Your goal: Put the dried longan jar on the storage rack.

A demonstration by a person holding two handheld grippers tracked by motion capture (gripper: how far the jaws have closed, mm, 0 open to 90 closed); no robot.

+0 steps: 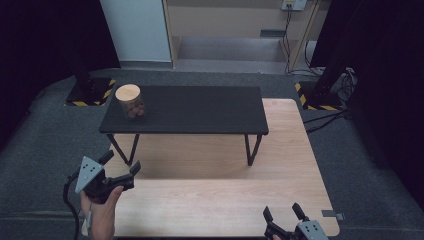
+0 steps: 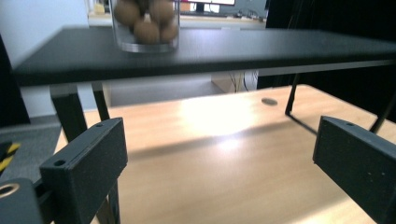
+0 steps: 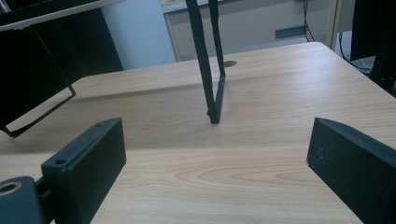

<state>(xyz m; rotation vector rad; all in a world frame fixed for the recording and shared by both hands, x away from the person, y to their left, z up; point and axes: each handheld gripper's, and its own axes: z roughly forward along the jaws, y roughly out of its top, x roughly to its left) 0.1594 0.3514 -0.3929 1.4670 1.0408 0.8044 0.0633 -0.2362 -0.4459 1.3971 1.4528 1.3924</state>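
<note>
At about eight o'clock on the pale wooden table [image 1: 215, 200], the left gripper [image 1: 121, 163] sits in the person's left hand [image 1: 101, 212], its grey three-cornered plate facing up and its two black jaws spread wide with nothing between them; it hovers just off the table's near-left corner. From there, toward eleven o'clock, a clear round glass jar with a flat wooden lid [image 1: 131, 101] stands upright at the left end of the low black rectangular shelf [image 1: 200, 110], which rests on thin black metal legs across the far half of the table. The jar holds small brown balls, and in the left gripper view the jar [image 2: 146, 25] shows straight ahead and above the open jaws, well apart from them, near the shelf's front edge. Farther right, at roughly five o'clock on the table, the right gripper [image 1: 283, 214] rises from the near edge, jaws likewise spread and empty; its own view looks across bare wood to one of the shelf's black legs [image 3: 212, 70].
</note>
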